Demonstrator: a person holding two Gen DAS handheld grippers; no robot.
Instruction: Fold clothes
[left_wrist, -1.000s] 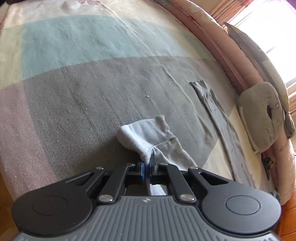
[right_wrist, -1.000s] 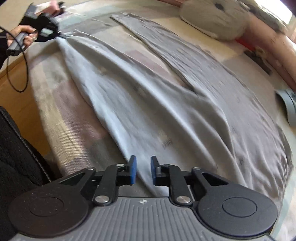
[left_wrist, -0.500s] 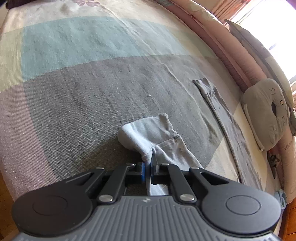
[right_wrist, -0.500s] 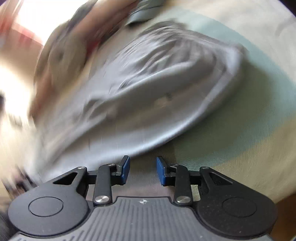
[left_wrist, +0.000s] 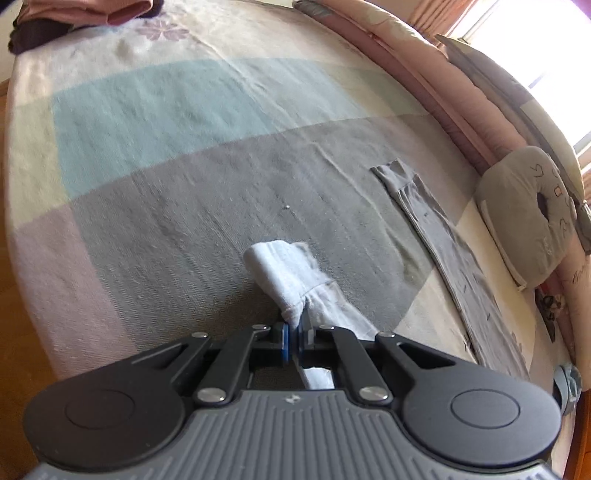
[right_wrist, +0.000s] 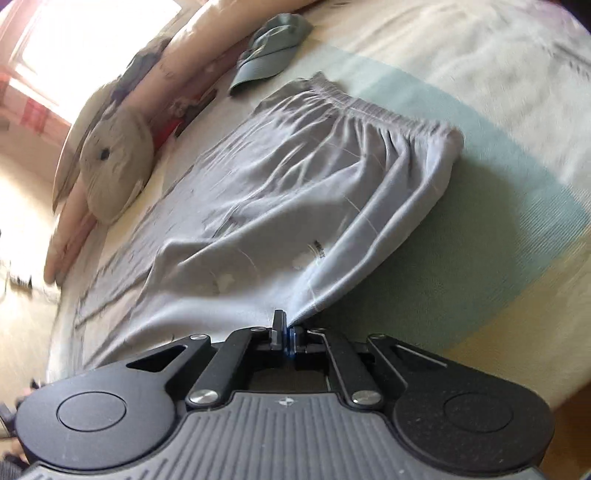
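The left claw is clamped on the bunched cuff of the grey sweatpants, which lie spread on the bed. The right claw is pinched shut on the fabric's near edge, the elastic waistband well ahead of it. A grey cushion sits off to its left.

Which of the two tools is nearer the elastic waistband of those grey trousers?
Right. The right tool pinches the trousers just below the waistband; the left tool grips a leg cuff, no waistband in its view.
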